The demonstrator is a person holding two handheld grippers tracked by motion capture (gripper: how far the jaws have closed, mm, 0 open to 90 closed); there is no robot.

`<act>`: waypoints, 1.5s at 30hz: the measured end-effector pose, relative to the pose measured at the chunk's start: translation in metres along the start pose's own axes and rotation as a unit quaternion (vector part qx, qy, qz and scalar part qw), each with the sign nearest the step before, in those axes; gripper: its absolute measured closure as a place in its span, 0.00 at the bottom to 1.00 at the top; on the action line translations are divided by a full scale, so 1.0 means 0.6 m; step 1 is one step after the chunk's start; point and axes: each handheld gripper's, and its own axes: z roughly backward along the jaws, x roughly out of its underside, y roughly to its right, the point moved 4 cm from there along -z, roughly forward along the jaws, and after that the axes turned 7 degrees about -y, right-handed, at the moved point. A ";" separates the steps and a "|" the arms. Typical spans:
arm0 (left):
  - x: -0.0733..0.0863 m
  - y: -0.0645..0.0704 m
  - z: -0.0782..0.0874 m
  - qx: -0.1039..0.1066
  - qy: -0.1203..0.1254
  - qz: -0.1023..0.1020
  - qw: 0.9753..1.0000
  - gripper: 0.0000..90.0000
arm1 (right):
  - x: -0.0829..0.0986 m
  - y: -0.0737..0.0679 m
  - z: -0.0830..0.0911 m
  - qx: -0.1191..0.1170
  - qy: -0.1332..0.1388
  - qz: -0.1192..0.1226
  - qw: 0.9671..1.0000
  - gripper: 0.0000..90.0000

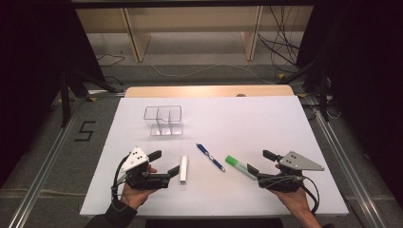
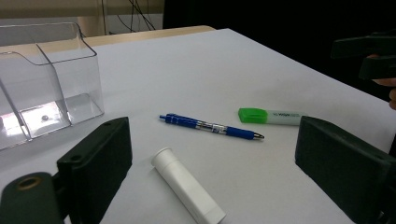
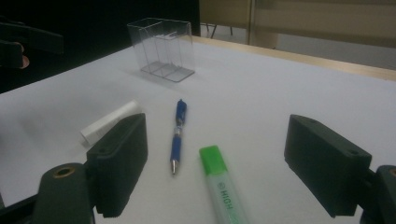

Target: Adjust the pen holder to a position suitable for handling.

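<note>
— Two grippers over one white table (image 1: 285, 118), then. What's biggest on it?

— After the table itself, the clear plastic organizer (image 1: 164, 120), standing upright toward the far left, well apart from both hands. It has dividers inside; I can see several compartments, all holding nothing that I can make out except a small dark speck on the floor of one.

— And the grippers?

— The left gripper (image 1: 166, 162) sits at the near left, jaws spread wide, nothing between them. One jaw tip is just beside the white tube (image 1: 183, 169). The right gripper (image 1: 261, 161) is at the near right, jaws likewise apart and gripping nothing, with one tip touching or nearly touching the end of the highlighter (image 1: 240, 166).

— So where do the small things lie?

— In a row between the two hands. The white tube lies flat, nearest the left gripper. The green-capped highlighter lies at a slant, cap pointing away from the right gripper. The blue pen (image 1: 210, 156) lies between those two, slanted, touching neither.
</note>
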 end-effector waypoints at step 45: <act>-0.040 -0.097 0.003 -0.106 -0.002 0.057 0.993 0.14 | -0.002 0.001 0.006 0.007 0.008 0.000 1.000 0.26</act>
